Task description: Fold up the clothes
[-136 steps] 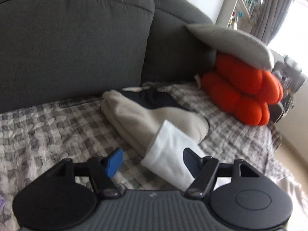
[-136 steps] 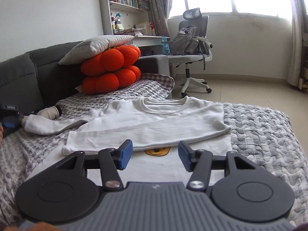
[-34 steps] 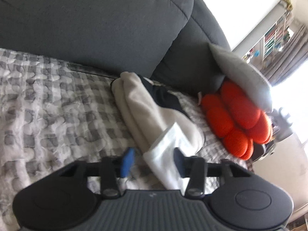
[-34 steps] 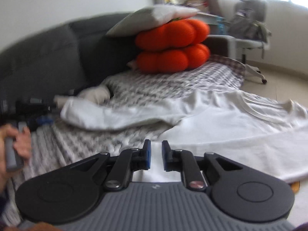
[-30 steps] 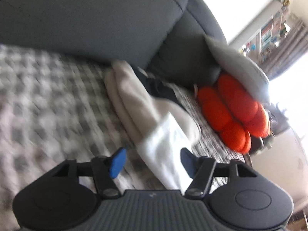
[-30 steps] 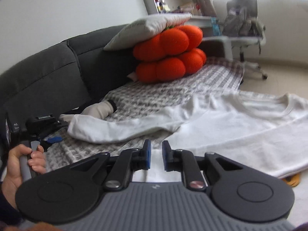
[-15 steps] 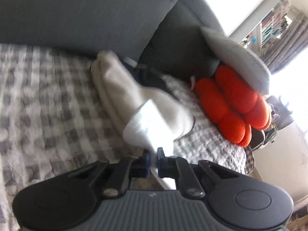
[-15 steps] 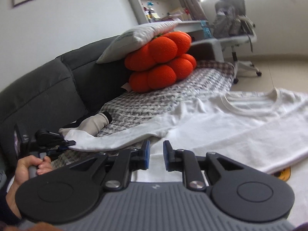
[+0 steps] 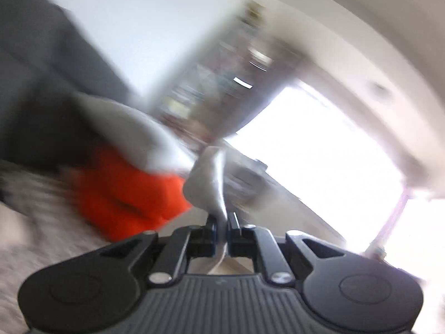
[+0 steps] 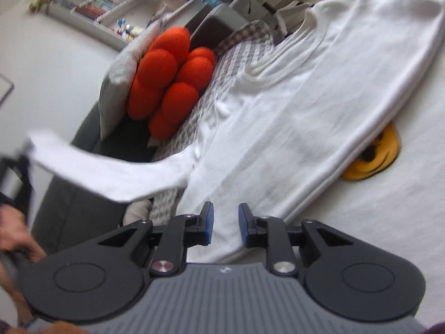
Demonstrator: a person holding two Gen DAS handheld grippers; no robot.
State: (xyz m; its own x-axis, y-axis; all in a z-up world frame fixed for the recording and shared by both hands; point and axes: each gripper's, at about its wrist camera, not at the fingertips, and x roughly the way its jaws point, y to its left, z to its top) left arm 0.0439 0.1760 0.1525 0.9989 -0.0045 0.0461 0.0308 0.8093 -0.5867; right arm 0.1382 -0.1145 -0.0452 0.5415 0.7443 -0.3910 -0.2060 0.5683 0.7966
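A white long-sleeved sweatshirt (image 10: 292, 128) lies spread on the quilted bed cover, with a yellow print (image 10: 372, 153) showing under its folded edge. Its left sleeve (image 10: 111, 172) is lifted off the bed and stretches to the far left of the right wrist view, where my left gripper (image 10: 25, 153) holds its cuff. In the blurred left wrist view, my left gripper (image 9: 222, 222) is shut on the white cuff (image 9: 205, 178), which sticks up between the fingers. My right gripper (image 10: 224, 217) hovers open over the sweatshirt's lower left part, with nothing between its fingers.
An orange pumpkin cushion (image 10: 169, 83) with a grey pillow (image 10: 119, 83) on it leans against the dark grey sofa back (image 10: 69, 203). A folded beige garment (image 10: 136, 211) lies under the lifted sleeve. A hand (image 10: 16, 231) grips the left gripper's handle. Bookshelves (image 10: 111, 2) stand behind.
My left gripper, shut on the cuff, has swung up and lifted the sleeve off the bed. My right gripper has opened and tilted over the sweatshirt.
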